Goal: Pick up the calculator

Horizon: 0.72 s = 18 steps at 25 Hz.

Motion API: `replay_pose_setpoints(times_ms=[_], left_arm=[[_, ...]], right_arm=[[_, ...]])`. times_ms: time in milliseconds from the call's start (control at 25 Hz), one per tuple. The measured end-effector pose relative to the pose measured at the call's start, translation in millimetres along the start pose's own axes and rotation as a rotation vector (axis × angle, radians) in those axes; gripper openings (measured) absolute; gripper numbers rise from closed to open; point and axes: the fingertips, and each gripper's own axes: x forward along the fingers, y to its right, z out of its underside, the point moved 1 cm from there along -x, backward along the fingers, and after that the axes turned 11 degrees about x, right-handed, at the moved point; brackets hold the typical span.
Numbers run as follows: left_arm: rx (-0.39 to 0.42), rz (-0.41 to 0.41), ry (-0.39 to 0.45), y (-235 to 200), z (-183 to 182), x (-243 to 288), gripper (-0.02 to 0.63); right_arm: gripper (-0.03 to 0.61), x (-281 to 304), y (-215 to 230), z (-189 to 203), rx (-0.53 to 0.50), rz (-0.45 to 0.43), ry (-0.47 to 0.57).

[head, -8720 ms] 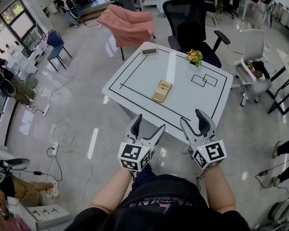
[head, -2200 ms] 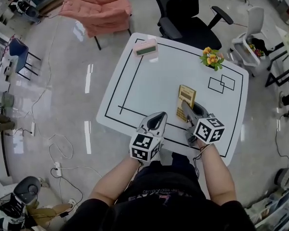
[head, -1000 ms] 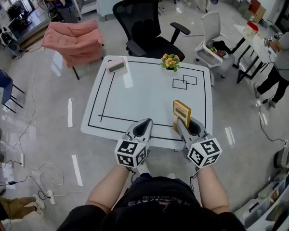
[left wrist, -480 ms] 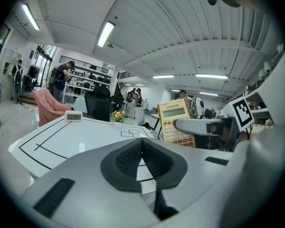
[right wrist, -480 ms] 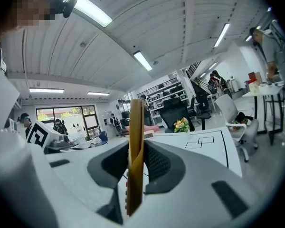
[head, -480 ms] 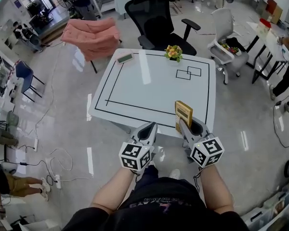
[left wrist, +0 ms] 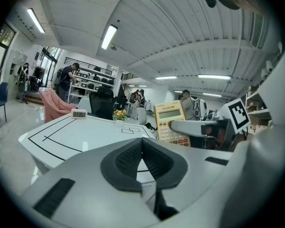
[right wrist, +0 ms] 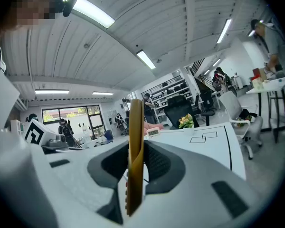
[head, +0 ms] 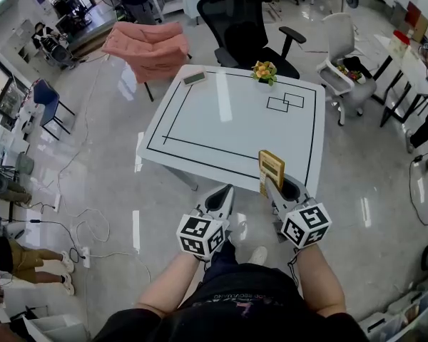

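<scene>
We have the one calculator point(head: 272, 168) off the tabletop point(head: 221, 120), standing upright on its short edge and pinched between the pads of our right tongs point(head: 277, 185). In the head view it sits over the near right edge of the tabletop. The right gripper view shows it edge-on, a thin yellow strip squeezed between the two dark pads. From the left gripper view we see its face, with the display above and rows of keys below. Our left tongs point(head: 222, 194) are just beside it, pressed together and holding nothing.

Two small things rest on the tabletop, both at the far side and well apart from the calculator. One is a small clock point(head: 195, 78) at the far left corner, and the other is a little pot of flowers point(head: 264, 70) by the far edge. The tabletop is white and glossy. It has one large black outline and two small overlapping rectangles point(head: 285, 102) drawn near the flowers.

Behind it stand three seats: a black office chair point(head: 246, 20), a pink-draped chair point(head: 151, 45) and a white chair point(head: 346, 63). The floor point(head: 93, 155) is pale and shiny, with cables trailing over it at the left. Further off are shelves, desks and a few people, under long ceiling lights.
</scene>
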Motion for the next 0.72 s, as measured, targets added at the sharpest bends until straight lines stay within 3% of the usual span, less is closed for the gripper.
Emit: replay_pose_setpoints(times_ms=[720], left_arm=[[-0.009, -0.037, 0.029, -3.8, -6.7, -2.7, 0.002]], right_arm=[[0.081, 2.4, -2.2, -1.6, -0.01, -0.024, -0.011]])
